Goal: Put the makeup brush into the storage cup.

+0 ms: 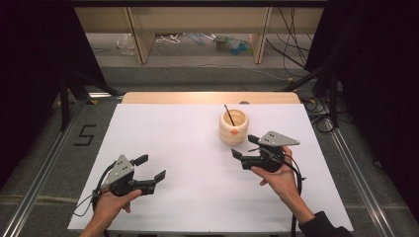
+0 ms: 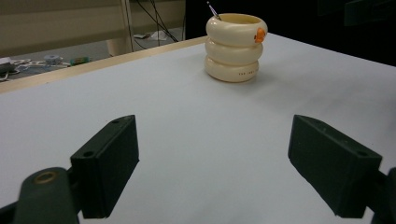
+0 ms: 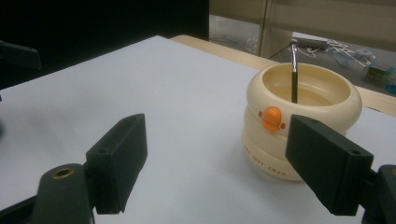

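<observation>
- Stood upright toward the far right of the white table (image 1: pixel 178 148): a cream ringed holder (image 1: pixel 233 127) with an orange knob on its side.
- Leaned inside it, a thin dark pen (image 1: pixel 229 114), tip above the rim.
- Right gripper (image 1: pixel 245 146): jaws spread wide, empty, just beside the holder.
- Left gripper (image 1: pixel 150 168): jaws likewise spread, empty, well apart from the holder at the near left.

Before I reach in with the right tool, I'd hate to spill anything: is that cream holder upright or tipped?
Upright. The cream holder sits flat on the white table, rim level, with a thin pen standing inside.
</observation>
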A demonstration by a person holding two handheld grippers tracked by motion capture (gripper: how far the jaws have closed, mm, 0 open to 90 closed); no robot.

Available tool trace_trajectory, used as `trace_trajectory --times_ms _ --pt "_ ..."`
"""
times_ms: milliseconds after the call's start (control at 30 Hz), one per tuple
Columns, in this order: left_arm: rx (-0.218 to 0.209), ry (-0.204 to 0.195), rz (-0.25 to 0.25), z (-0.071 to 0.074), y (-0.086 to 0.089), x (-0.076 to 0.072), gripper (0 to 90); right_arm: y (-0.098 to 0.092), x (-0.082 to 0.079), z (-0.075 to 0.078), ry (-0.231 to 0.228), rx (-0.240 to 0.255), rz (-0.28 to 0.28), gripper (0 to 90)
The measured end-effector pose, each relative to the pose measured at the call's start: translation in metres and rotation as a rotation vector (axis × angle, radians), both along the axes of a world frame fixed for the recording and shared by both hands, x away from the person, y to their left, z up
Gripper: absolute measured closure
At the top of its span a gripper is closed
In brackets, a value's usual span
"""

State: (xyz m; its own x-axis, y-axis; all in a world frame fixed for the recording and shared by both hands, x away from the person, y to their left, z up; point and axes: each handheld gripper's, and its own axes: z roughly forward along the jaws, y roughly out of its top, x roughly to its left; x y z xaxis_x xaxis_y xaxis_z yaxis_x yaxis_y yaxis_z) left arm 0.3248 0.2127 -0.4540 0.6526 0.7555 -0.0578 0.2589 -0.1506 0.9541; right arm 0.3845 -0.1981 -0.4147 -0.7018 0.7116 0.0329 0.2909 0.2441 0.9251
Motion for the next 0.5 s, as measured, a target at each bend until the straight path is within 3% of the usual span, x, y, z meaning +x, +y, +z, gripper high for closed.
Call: trace_trajectory --times_ms 500 --pt "0.001 0.004 0.007 0.000 0.000 -0.001 16.3 -0.005 -0.014 -0.006 -0.005 0.003 0.009 18.4"
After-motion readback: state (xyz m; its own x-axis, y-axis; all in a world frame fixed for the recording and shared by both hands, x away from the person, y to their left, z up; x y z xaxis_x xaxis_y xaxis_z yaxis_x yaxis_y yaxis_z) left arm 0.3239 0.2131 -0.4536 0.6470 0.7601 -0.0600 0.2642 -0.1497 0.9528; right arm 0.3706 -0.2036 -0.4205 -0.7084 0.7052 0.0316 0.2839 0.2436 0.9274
